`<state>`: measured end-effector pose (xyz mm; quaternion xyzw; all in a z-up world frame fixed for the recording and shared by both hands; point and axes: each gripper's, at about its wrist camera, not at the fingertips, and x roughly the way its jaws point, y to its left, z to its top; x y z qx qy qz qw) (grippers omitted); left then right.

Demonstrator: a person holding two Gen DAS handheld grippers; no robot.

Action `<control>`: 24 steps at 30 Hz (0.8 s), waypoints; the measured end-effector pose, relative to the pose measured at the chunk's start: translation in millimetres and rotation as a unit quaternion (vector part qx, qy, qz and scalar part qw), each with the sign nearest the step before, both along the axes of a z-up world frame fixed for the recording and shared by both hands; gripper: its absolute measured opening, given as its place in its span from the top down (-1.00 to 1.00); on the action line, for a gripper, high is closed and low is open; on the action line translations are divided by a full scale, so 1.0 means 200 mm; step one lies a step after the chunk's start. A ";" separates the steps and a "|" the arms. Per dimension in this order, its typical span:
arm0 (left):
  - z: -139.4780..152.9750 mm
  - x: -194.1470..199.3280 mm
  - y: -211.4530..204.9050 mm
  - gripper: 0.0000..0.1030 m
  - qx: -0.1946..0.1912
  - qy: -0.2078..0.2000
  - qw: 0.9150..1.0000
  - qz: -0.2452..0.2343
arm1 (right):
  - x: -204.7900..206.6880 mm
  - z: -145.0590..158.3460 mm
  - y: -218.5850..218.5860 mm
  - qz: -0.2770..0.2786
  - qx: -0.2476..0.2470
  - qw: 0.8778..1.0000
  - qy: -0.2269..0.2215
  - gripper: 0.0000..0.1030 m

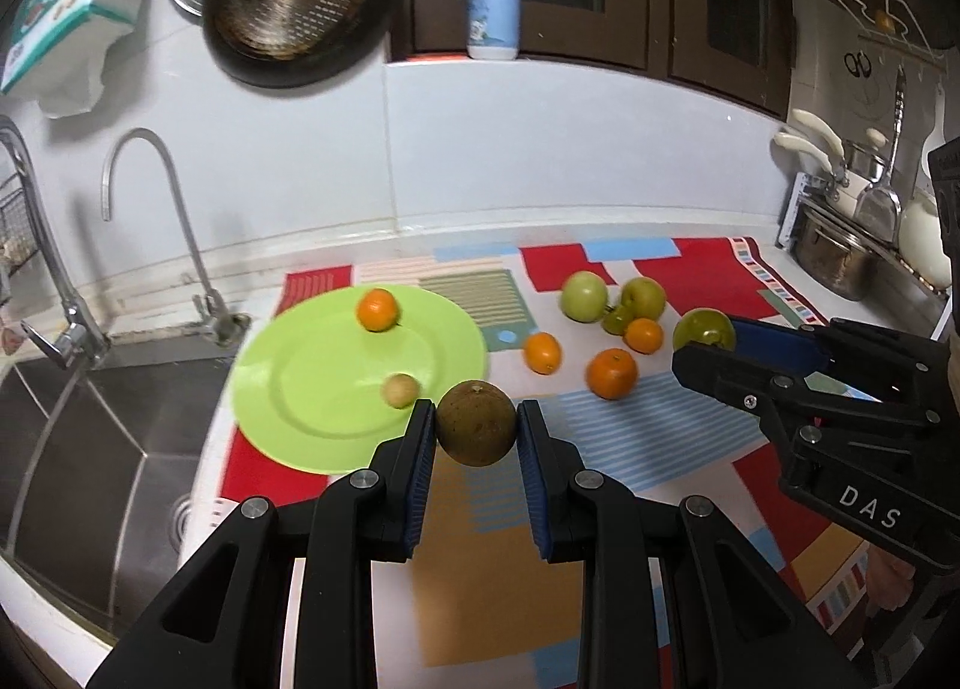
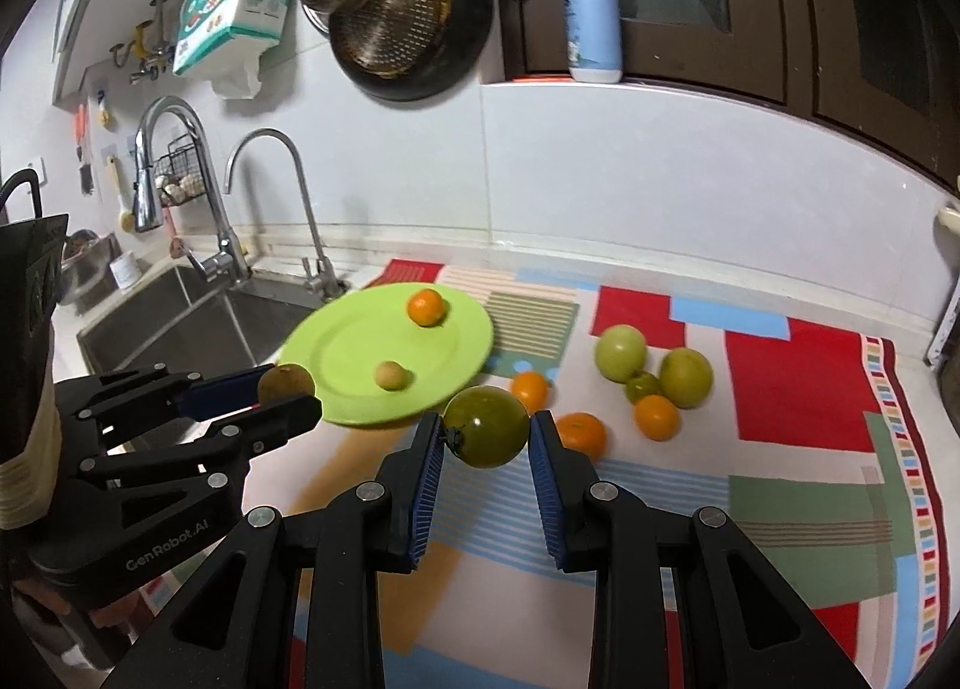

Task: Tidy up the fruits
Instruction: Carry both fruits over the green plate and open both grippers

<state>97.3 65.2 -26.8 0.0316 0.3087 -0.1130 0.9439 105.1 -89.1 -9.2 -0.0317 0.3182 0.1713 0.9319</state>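
We note the left gripper (image 1: 476, 425) with its jaws drawn in close on a round brown fruit (image 1: 476, 424); both blue pads press its sides and the fruit hangs clear of the desk. In the right wrist view the same gripper (image 2: 287, 394) appears at left, the brown fruit (image 2: 285, 383) at its tips.

The right gripper (image 2: 486, 436) likewise has its jaws closed narrow on a round dark-green fruit (image 2: 486, 434), pads touching both sides, the fruit lifted off the patterned mat (image 2: 798, 389). From the left wrist view we see that gripper (image 1: 699, 344) off to the right, the green fruit (image 1: 703, 329) at its tips.

Beyond and left of the left jaws lies a round lime-green plastic plate (image 1: 312, 389), carrying one small orange citrus (image 1: 377, 309) and one small pale round fruit (image 1: 400, 389), well apart from each other.

Beyond the right jaws, on the mat, sit the loose fruits: two larger pale-green apples (image 2: 621, 352), a small green fruit (image 2: 642, 386) between them, and three orange citrus fruits (image 2: 657, 416) just in front.

A steel sink (image 1: 90, 449) lies left of the plate.
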 end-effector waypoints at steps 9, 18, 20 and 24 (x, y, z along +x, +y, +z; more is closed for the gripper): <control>0.04 0.04 0.19 0.46 0.006 -0.021 1.000 0.010 | 0.02 0.03 0.19 0.002 0.010 1.000 -0.016 0.41; 0.06 0.17 0.34 0.46 0.007 -0.036 0.999 0.011 | 0.12 0.05 0.36 0.000 0.017 0.999 -0.031 0.41; 0.06 0.20 0.36 0.46 0.009 -0.036 0.999 0.012 | 0.15 0.05 0.39 -0.001 0.016 0.999 -0.031 0.41; 0.04 0.28 0.41 0.46 0.009 -0.034 0.999 0.011 | 0.23 0.04 0.44 -0.002 0.016 0.999 -0.030 0.41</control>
